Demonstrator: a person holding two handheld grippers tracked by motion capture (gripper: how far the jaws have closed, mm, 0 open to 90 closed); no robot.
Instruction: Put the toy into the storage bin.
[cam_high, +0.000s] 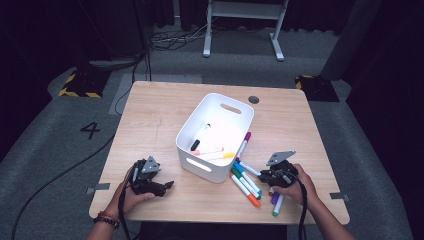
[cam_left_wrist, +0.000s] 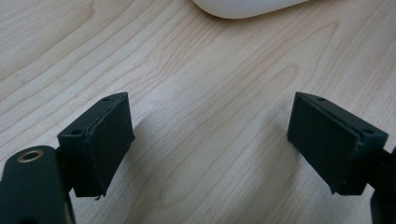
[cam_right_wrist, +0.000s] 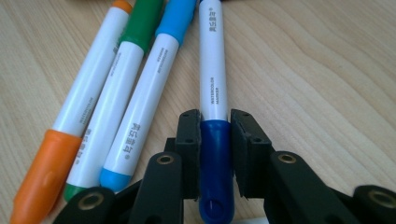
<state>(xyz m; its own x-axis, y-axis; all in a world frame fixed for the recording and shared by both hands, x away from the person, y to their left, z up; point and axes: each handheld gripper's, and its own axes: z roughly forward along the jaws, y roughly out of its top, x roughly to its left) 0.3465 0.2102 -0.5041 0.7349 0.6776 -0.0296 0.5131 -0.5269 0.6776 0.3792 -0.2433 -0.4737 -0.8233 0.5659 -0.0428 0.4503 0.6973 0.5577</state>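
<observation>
The dark-blue marker (cam_right_wrist: 214, 93) lies on the table (cam_high: 150, 125) just right of the white bin (cam_high: 216, 135), at the bin-side edge of a loose row of markers. The right gripper (cam_right_wrist: 215, 140) is pinched on its dark-blue end cap, one pad on each side, the barrel running straight out ahead of the jaws. To do the step well, a straight lift before any turn toward the bin seems wise: the grip sits at one end, so the long barrel may droop or swing; a slow carry, released low over the bin, should keep it from bouncing out. Just beside the held marker, on the side away from the bin, lie a light-blue marker (cam_right_wrist: 144, 93), a green marker (cam_right_wrist: 112, 93) and an orange marker (cam_right_wrist: 79, 116), close enough that a sideways drag would likely roll them. A purple-capped marker (cam_high: 243, 143) leans near the bin's right wall, on the probable path. Inside the bin lie a black marker (cam_high: 200, 136) and others with pink and yellow caps. The left gripper (cam_left_wrist: 210, 140), left of the bin, rests with jaws spread over bare wood
</observation>
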